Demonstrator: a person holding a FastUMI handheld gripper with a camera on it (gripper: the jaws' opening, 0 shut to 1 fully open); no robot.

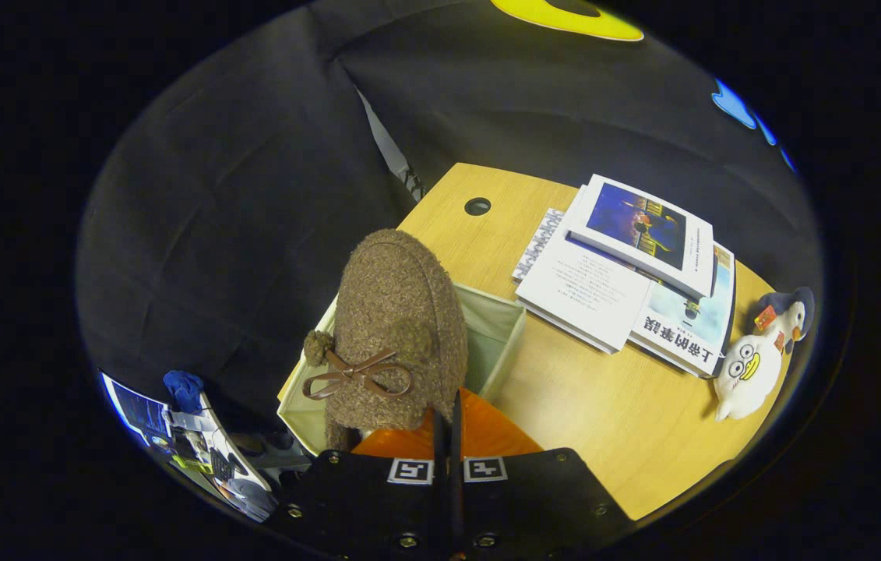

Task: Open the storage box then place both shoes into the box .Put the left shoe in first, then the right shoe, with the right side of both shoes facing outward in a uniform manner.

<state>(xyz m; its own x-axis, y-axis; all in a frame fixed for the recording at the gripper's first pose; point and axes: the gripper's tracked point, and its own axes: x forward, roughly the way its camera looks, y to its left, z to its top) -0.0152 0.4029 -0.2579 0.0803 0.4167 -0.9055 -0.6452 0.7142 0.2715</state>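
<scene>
— What do you have in the gripper view?

— My gripper point(448, 425) has its jaws pressed nearly together on the heel edge of a fuzzy brown shoe point(397, 327), pinching it. The shoe stands toe-up just ahead of the jaws, its brown bow point(358, 374) and a pompom facing me, its orange lining point(487, 436) showing right at the fingers.

— And the box?

— The fabric storage box point(502, 331) is open, directly behind and beneath the shoe, at the near corner of the wooden counter point(604, 405). I cannot tell whether the shoe touches the box's floor.

— Anything else on the counter?

— Beyond the jaws, a stack of books point(627, 273) lies well apart from the box, and a plush penguin point(759, 358) sits just beside the books.
</scene>
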